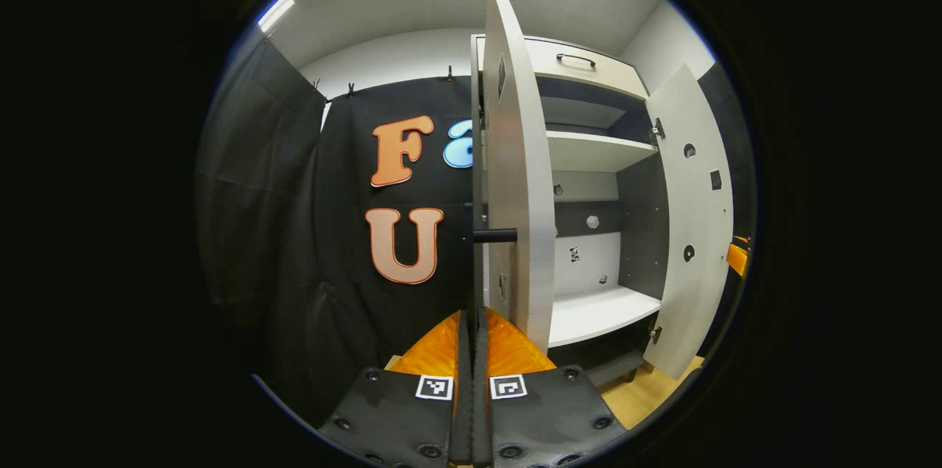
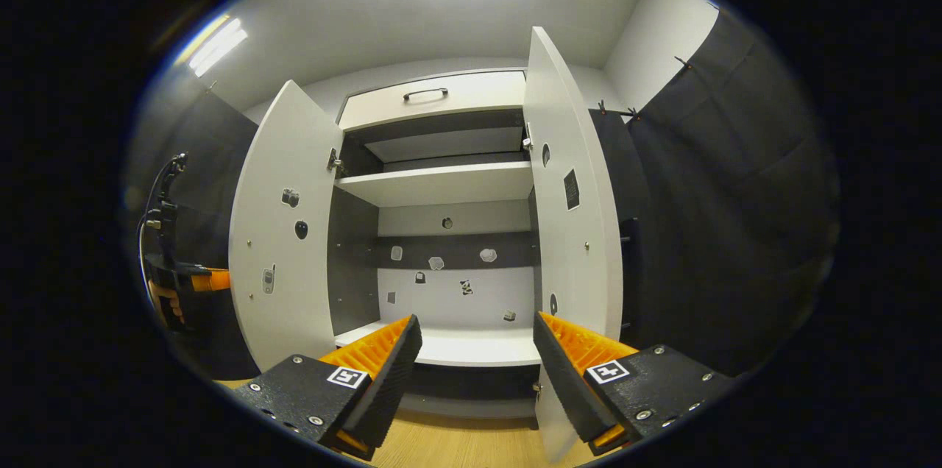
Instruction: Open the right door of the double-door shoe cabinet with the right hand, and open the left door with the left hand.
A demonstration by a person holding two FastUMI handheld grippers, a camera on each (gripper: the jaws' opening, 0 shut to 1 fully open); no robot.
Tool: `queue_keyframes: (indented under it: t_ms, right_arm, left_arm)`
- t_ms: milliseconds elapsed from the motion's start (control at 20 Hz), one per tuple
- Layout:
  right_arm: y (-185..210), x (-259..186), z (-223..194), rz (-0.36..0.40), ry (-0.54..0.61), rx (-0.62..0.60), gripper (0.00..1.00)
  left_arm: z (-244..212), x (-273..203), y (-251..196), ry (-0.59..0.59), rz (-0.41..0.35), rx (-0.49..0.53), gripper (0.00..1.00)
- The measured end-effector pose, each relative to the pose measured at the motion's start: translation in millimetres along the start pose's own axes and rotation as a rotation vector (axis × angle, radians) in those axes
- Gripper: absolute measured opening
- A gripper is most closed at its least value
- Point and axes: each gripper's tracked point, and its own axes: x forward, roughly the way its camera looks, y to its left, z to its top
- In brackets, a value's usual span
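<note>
Both doors already swung wide. Left gripper (image 1: 472,372) fingers pressed together just under the left door (image 1: 515,181) handle (image 1: 494,235); right gripper (image 2: 471,372) spread apart, near the right door (image 2: 570,196). I'd just back off gently.

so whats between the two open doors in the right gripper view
The open cabinet interior: two white shelves, upper and lower, both bare, between the left door and right door. The right hand-held gripper faces that gap, open.

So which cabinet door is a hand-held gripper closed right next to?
The left door: the left hand-held gripper is closed by its handle.
</note>
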Motion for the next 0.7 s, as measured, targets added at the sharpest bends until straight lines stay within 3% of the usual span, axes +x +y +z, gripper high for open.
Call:
queue_keyframes:
  t_ms: [100, 250, 600, 650, 700]
  right_arm:
    - [1.9, 2.6, -2.1, -0.001, 0.006, 0.001, 0.93]
    - [6.5, 5.2, -6.9, 0.01, 0.017, 0.003, 0.93]
    - [7.0, 7.8, -9.5, 0.002, 0.031, -0.002, 0.93]
    - [5.3, 8.5, -9.4, 0.001, 0.033, -0.004, 0.93]
    - [4.8, 8.0, -8.8, -0.002, 0.033, -0.008, 0.93]
  left_arm:
    - [-0.4, -1.3, 7.9, -0.003, 0.021, 0.001, 0.02]
    - [-4.7, -7.1, 0.0, 0.012, -0.015, -0.031, 0.02]
    - [3.7, -18.2, 9.7, -0.021, 0.023, 0.011, 0.03]
    - [7.0, -19.8, 5.4, -0.028, 0.014, 0.005, 0.04]
    - [8.2, -21.4, 2.4, -0.034, 0.006, -0.001, 0.17]
